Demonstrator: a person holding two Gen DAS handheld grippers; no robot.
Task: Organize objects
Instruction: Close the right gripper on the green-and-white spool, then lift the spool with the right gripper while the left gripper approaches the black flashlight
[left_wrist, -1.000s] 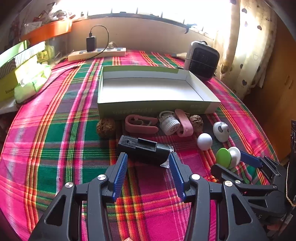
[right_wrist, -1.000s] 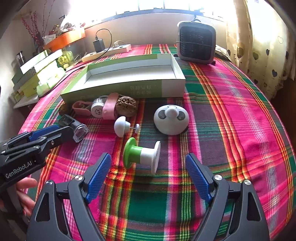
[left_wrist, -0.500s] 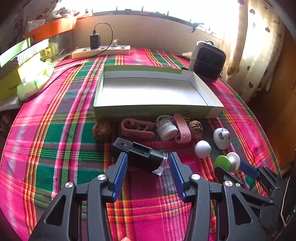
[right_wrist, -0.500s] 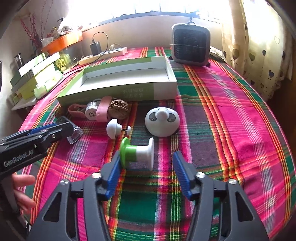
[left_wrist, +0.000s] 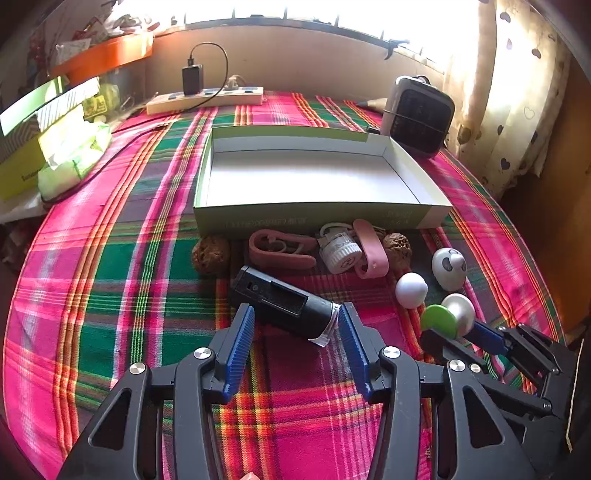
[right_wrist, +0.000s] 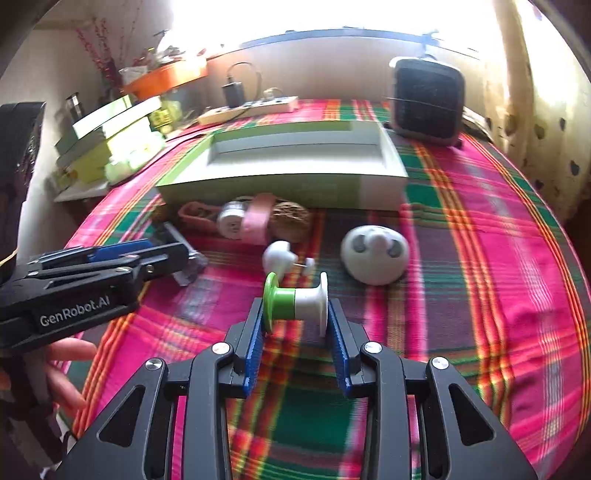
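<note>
A green and white spool (right_wrist: 295, 302) lies on the plaid tablecloth. My right gripper (right_wrist: 295, 314) is closing, its blue pads against the spool's two flanges. In the left wrist view the spool (left_wrist: 439, 319) sits at the right gripper's (left_wrist: 452, 328) tips. My left gripper (left_wrist: 295, 321) is shut on a black cylindrical device (left_wrist: 284, 299) that lies slantwise between its pads, clear end to the right. From the right wrist view the left gripper (right_wrist: 181, 254) reaches in from the left. An open green and white box (left_wrist: 314, 218) stands behind the objects.
Along the box front lie two walnuts (left_wrist: 210, 254), a pink clip (left_wrist: 280, 251), and a white dial with a pink strap (left_wrist: 340, 251). A white knob (right_wrist: 279, 258) and panda dome (right_wrist: 373, 258) sit near the spool. A heater (left_wrist: 421, 114) and power strip (left_wrist: 205, 99) stand behind.
The right gripper's jaws have narrowed from wide open to touching the spool's flanges. The left gripper keeps the same width around the black device.
</note>
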